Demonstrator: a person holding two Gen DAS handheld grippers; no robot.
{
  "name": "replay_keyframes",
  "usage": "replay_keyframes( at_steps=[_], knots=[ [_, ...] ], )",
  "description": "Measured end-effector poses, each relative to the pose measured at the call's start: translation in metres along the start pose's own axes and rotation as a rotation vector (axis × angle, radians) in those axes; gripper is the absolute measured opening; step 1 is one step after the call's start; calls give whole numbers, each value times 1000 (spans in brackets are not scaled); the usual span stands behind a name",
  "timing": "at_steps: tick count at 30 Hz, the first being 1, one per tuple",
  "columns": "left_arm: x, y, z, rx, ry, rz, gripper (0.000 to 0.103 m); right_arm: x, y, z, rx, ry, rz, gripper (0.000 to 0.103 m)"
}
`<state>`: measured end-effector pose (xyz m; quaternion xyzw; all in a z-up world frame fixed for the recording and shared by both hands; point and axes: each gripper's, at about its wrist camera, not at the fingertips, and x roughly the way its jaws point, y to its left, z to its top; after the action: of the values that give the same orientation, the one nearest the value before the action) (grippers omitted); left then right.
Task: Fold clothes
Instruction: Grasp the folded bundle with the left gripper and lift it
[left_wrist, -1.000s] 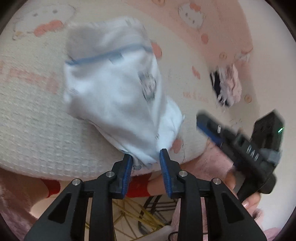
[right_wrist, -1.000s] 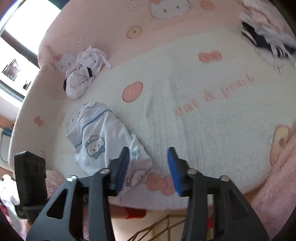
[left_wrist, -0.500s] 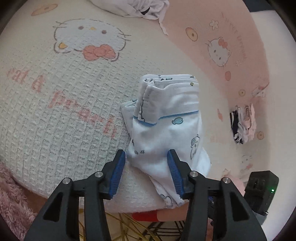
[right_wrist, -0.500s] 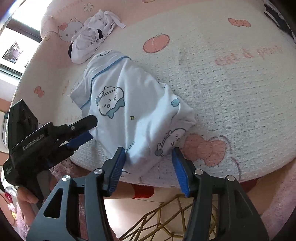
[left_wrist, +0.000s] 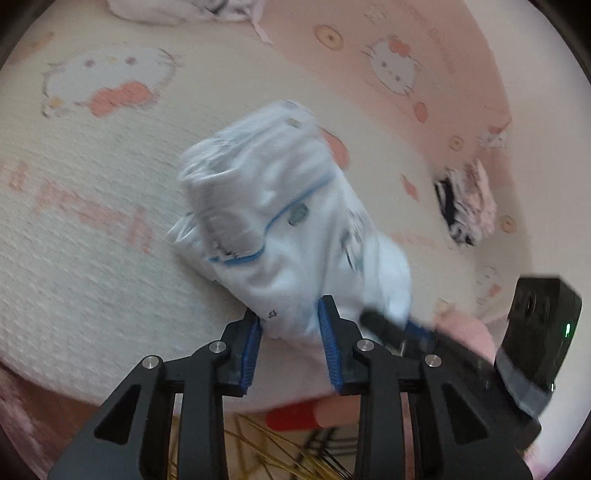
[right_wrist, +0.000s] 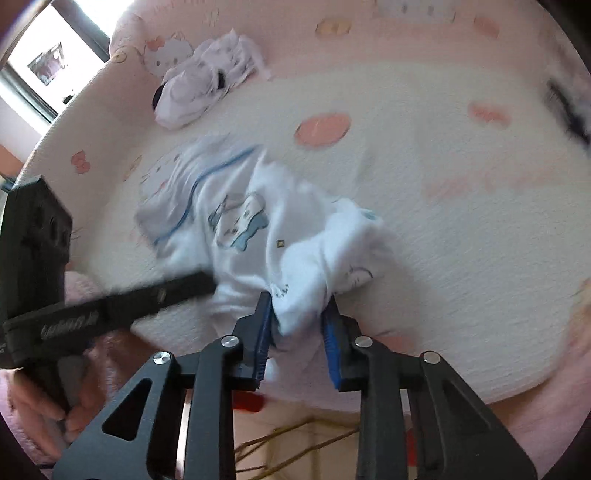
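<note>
White garment (left_wrist: 295, 229): motion-blurred, prints unreadable
Left gripper (left_wrist: 290, 325): pad contact with cloth unclear
Right gripper (right_wrist: 297, 317): grip unclear
Dark-and-white bundle (right_wrist: 569, 110): smeared, cut by frame edge
Hand (right_wrist: 40, 410): mostly hidden behind handle

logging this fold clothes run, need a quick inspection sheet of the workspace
surface: cream waffle blanket with cat prints and a pink border.
job's things: white garment with blue trim, bunched, near the front edge.
clutter: white bundle at the back; black-and-pink bundle at one side.
grippers: left gripper and right gripper each have garment cloth between the jaws; grip blurred.
cables: nothing seen.
surroundings: window; yellow wire frame below the edge.
</note>
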<state>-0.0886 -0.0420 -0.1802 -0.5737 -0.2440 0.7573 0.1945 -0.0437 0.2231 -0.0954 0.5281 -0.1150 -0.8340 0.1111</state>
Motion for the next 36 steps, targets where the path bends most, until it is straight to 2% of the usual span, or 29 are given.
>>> replay_keyframes(
  at_steps=[3,5,8,10,12,14,16,17,19,23,26,28,29,32,33,35,36],
  knots=[
    [12,-26,-8,88,70,-24,34,-26,-11,9,-24,-104,-103,22],
    [16,-43,-12,170,84,20,34,-29,-20,11,5,-107,-100,23],
    [0,-63,-15,322,2,127,34,-33,-34,14,49,-111,-95,27],
    [-15,-71,-9,369,-76,144,34,-36,-43,15,78,-113,-92,32],
    [-27,-75,-1,398,-131,134,34,-22,-26,25,70,-115,-58,36],
    [-32,-75,13,380,-152,79,35,-12,-17,26,44,-113,-32,40],
    [-31,-74,27,361,-166,60,35,1,-10,26,25,-96,-9,41],
    [-31,-71,32,353,-169,58,35,11,-10,23,18,-41,-25,41],
    [-20,-65,44,339,-161,103,36,31,-10,16,6,72,-58,42],
    [7,-43,48,326,-86,296,36,31,-5,3,-46,107,-76,42],
    [-3,-22,45,213,-128,257,36,27,-13,1,-26,145,-24,40],
    [-16,-13,47,165,-182,305,37,11,-12,5,-76,106,-5,39],
    [-22,-11,48,159,-209,301,37,-1,-11,8,-102,48,-23,39],
    [-37,-11,53,139,-271,200,40,-16,-14,17,-71,-84,-83,44],
    [-36,-14,53,143,-284,178,45,-12,-17,19,-42,-88,-84,44],
    [-29,-20,54,173,-288,183,51,-3,-24,23,17,-96,-86,44],
    [-24,-22,56,194,-275,189,53,5,-25,24,28,-72,-99,44]
  ],
)
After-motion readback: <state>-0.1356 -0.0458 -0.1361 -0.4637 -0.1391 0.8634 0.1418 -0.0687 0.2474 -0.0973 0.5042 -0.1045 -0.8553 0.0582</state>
